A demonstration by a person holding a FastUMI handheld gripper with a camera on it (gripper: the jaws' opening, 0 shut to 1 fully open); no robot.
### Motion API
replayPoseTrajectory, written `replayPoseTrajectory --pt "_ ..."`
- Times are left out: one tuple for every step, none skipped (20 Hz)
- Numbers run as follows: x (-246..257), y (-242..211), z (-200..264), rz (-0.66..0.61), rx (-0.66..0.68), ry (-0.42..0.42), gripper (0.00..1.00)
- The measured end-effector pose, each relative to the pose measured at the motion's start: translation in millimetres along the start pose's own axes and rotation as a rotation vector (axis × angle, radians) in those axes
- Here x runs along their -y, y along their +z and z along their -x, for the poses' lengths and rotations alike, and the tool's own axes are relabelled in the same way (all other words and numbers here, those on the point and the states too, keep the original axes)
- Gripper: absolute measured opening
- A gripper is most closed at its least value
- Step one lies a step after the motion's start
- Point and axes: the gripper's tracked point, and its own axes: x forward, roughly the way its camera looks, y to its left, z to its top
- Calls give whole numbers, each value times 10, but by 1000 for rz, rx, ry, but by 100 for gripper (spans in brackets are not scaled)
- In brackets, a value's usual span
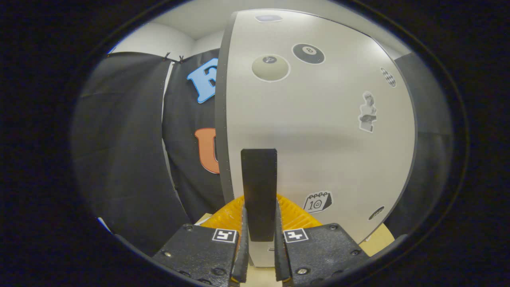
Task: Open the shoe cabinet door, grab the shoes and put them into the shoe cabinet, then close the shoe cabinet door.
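Note:
The white shoe cabinet door (318,139) stands close in front of me, with several stickers on its face. A black upright handle (259,187) is fixed low on the door near its dark left edge (221,119). My gripper (259,227) is shut on the lower part of this handle, one finger (242,243) pressing on its left side and the other on its right. I cannot tell from here how far the door is swung.
Black cloth booth wall (127,151) hangs to the left of the door. A dark band (426,159) runs along the door's right edge. A light wooden surface (378,239) lies below the door.

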Motion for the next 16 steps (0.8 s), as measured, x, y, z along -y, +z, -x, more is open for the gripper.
replayPoseTrajectory --pt "-1 -10 88 -5 -4 10 29" --pt "6 -10 117 -4 -4 16 28" --pt "14 -5 189 -3 -3 20 28" --pt "17 -14 228 0 -4 23 28" --pt "25 -19 251 -1 -6 26 28" --pt "30 -18 269 -3 -5 28 27" --pt "34 -24 308 1 -5 30 27" --pt "34 -25 346 2 -5 32 27" --pt "37 -34 396 6 -4 35 27" --pt "35 -35 447 8 -4 38 27" --pt "27 -39 501 7 -2 42 27" --pt "22 -32 534 10 -2 46 27" --pt "43 -41 553 11 -1 49 27" --pt "58 -45 580 13 -1 55 27" --pt "60 -54 578 10 1 59 27" --pt "75 -55 608 12 1 62 28"
